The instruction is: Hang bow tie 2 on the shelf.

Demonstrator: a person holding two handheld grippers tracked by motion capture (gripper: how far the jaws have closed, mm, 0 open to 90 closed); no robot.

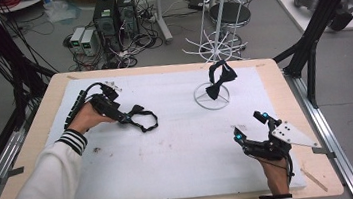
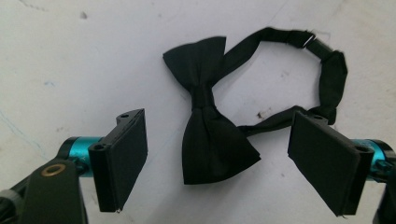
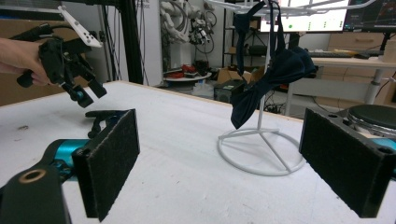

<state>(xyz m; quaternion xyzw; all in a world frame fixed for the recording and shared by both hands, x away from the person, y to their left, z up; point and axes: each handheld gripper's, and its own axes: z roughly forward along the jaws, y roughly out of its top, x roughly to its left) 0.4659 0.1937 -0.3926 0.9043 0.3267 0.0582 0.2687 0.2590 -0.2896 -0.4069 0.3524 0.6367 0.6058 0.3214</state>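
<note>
A black bow tie [image 1: 142, 117] [image 2: 205, 135] lies flat on the white mat, its strap looped to the right. My left gripper [image 1: 128, 116] [image 2: 224, 154] hovers right over it, open, with one pad [image 2: 123, 149] on either side of the bow and neither touching it. A second dark bow tie [image 1: 220, 79] [image 3: 271, 74] hangs on a white wire stand [image 1: 212, 98] [image 3: 261, 154] at the back right. My right gripper [image 1: 250, 126] [image 3: 233, 158] stands open and holds nothing, low at the front right, pointing toward the stand. The left gripper [image 3: 84, 95] also appears in the right gripper view.
The white mat [image 1: 180, 149] covers a wooden table [image 1: 296, 111]. Black frame posts [image 1: 320, 12] rise at the table's right and left. Computers and cables [image 1: 111, 26] stand on the floor behind the far edge.
</note>
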